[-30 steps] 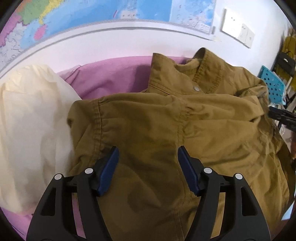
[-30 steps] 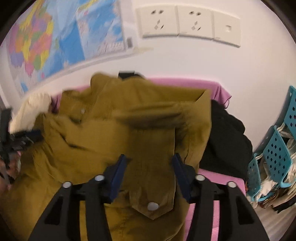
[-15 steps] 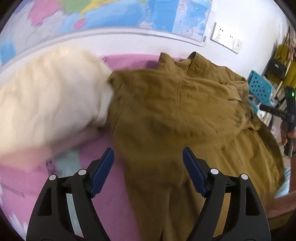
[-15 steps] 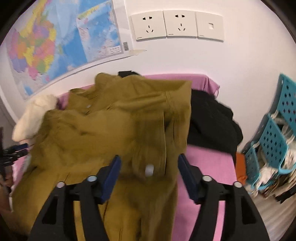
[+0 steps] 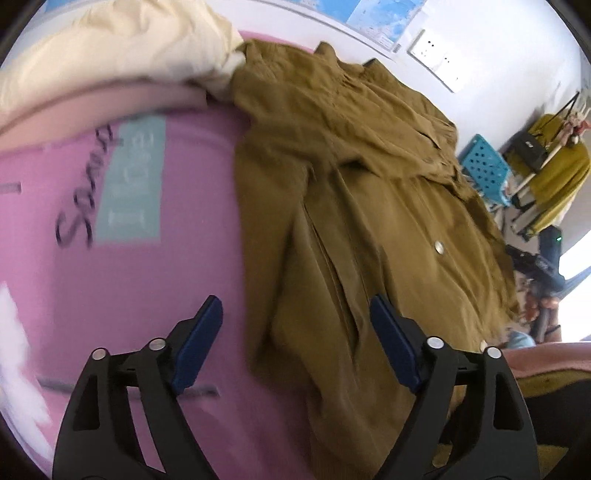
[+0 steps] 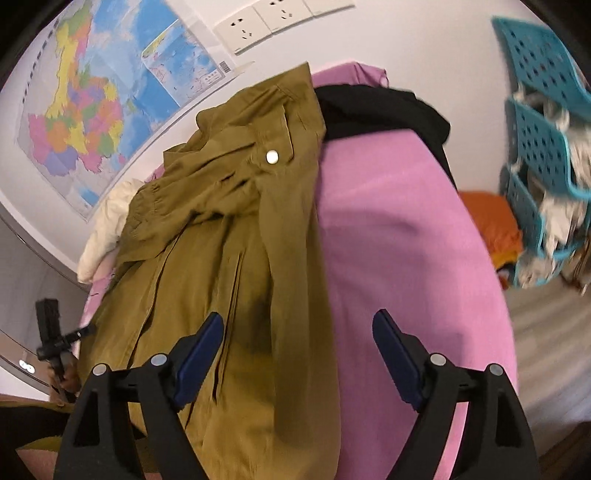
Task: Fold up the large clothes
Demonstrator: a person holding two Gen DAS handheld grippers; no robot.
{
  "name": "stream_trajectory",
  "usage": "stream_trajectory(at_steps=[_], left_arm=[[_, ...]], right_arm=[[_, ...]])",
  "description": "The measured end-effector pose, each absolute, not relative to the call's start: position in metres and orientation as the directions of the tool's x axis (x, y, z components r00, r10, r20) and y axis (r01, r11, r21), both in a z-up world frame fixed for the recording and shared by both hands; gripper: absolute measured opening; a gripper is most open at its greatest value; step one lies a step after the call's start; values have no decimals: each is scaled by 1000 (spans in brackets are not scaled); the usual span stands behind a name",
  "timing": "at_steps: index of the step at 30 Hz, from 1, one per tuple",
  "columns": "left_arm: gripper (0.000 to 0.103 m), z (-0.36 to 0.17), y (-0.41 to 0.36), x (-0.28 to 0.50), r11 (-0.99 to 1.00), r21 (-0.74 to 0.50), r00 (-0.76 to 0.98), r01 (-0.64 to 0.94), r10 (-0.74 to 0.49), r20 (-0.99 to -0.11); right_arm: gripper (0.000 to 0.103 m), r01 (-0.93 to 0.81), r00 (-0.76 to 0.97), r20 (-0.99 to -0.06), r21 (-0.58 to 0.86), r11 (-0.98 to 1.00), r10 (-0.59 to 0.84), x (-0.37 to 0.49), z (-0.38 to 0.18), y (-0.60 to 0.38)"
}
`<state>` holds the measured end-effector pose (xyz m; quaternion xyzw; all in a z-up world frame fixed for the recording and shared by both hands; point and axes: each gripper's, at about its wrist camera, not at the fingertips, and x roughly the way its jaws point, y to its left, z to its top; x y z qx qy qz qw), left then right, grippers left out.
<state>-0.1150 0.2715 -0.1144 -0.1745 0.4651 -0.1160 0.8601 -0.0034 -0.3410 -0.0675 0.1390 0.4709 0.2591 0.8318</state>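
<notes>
Both hand-held grippers stood wide apart and empty over the olive-brown jacket. Left hand-held gripper (image 5: 295, 343) hovered with its blue pads (image 5: 197, 347) spread, one over the pink sheet (image 5: 110, 288) and the other over the jacket (image 5: 351, 229); its jaws had just been opening, and nothing was pinched between them, the cloth simply lying beneath. Right hand-held gripper (image 6: 297, 354) was likewise spread, its jaws also just opened further, one pad above the jacket (image 6: 229, 258) and the other above bare pink sheet (image 6: 399, 240), with no fabric caught.

The jacket lay stretched lengthwise on the pink-covered surface, its sides turned in toward the middle, so that a long narrow shape ran from the collar near the wall down toward the cameras. A white snap button (image 6: 272, 157) showed on a flap near the top in the right wrist view. A cream garment (image 5: 122, 48) was bunched at the far end, touching the jacket's upper edge. A black garment (image 6: 376, 110) lay heaped beside the jacket's collar on the other side, against the wall. A coloured map (image 6: 99, 110) and a row of white sockets (image 6: 273, 18) were on the wall behind. Teal perforated crates (image 6: 543, 122) stood off to the side, stuffed with crumpled things, and an orange item (image 6: 491, 221) lay just below them.
</notes>
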Motion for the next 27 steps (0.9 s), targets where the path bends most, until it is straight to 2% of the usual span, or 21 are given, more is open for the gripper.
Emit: stream_trajectory(at_steps=[4,6,11,13,21,22,23,24,25,26,27], left_arm=[[83,-115,265,-134,899,-433,533,64,-398,-747],[88,-115,260,-141,876,-475,517,86,-447,-730],[90,-119,241,-152,812,-555,455,181,-569,-685],[96,-122,231,-155,779,-588,429,215,-617,-660],[97,-127,219,-143,737,-648,452,195,-653,-607],[97,-126,218,-141,739,-647,460,188,-648,-607],[92,-126,217,-140,741,-647,469,180,-643,-606],[78,-126,213,-137,750,-640,476,167,-629,-614],[72,-126,213,-133,766,-623,476,158,-612,-632],[58,-126,211,-131,796,-589,487,140,-573,-659],[44,-125,212,-130,813,-568,501,130,-548,-670]], right_arm=[[81,-305,398,-697,513,803,596,-19,-75,-344],[82,-316,382,-688,530,787,617,-28,-78,-342],[83,-347,357,-643,582,736,677,-44,-81,-339],[85,-354,357,-626,596,721,693,-49,-81,-339],[84,-391,335,-572,639,663,749,-59,-81,-336],[79,-394,339,-579,628,671,741,-60,-82,-334],[74,-396,340,-584,622,675,737,-60,-82,-333],[56,-398,333,-582,627,670,742,-60,-83,-331],[37,-396,328,-585,627,671,741,-60,-84,-329],[29,-386,329,-599,621,683,730,-59,-86,-328],[16,-376,328,-593,632,678,735,-59,-87,-328]])
